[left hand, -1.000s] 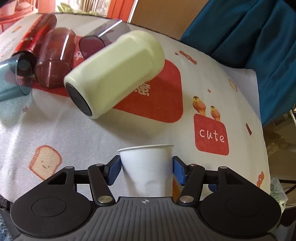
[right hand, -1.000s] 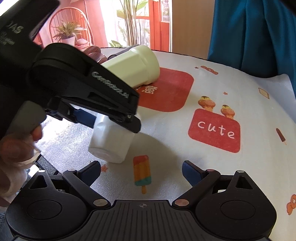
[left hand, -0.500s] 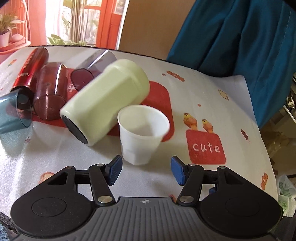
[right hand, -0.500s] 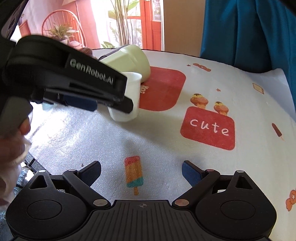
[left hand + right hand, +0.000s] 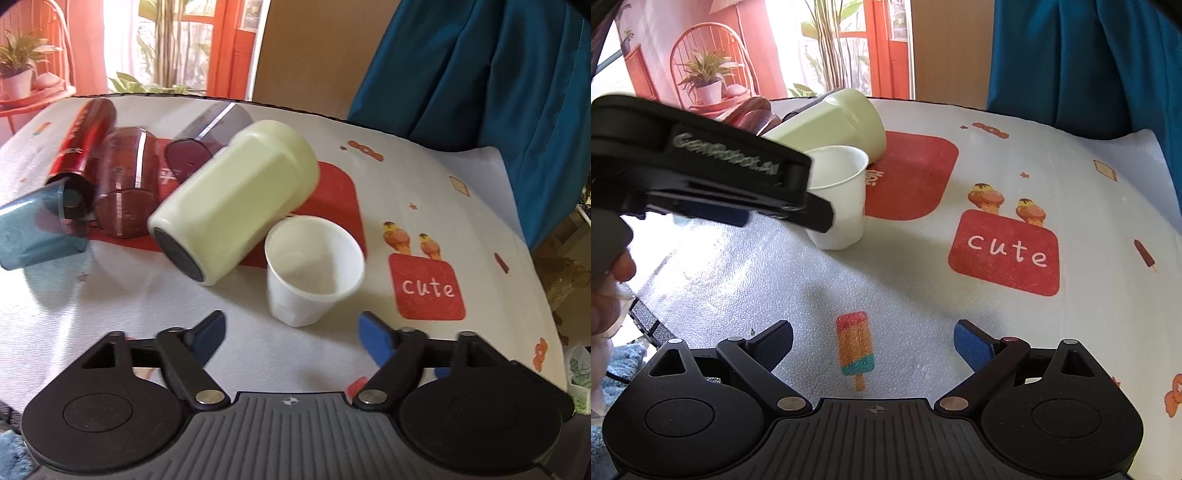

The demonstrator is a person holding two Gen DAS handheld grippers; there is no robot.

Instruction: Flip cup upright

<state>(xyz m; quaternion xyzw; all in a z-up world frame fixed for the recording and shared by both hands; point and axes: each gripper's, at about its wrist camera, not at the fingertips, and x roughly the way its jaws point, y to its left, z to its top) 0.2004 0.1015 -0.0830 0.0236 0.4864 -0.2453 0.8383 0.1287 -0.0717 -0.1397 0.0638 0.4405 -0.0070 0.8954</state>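
The small white paper cup (image 5: 314, 271) stands upright, mouth up, on the white foam table cover (image 5: 258, 343) printed with red patches and cartoon sweets. Its far side sits just beside the big pale-green faceted tumbler (image 5: 236, 199), which lies on its side with its dark base turned toward the camera; whether the two touch is hard to tell.

The left gripper (image 5: 293, 334) sits just short of the cup with its blue-padded fingers spread wide and nothing between them. The right gripper (image 5: 873, 345) hangs over the printed ice lolly (image 5: 855, 347), its fingers likewise spread and bare (the cup is well ahead of it, partly hidden by the left tool's black body).

Left of the tumbler lie more cups on their sides: a dark-red ribbed plastic tumbler (image 5: 125, 188), a glossy red metal flask (image 5: 83, 140), a smoky purple translucent cup (image 5: 207, 140) and a teal translucent cup (image 5: 37, 229), packed close together. To the cup's right the cover is open as far as the red "cute" patch (image 5: 428, 286) and on to the cover's right edge, where the blue curtain (image 5: 498, 74) hangs behind.
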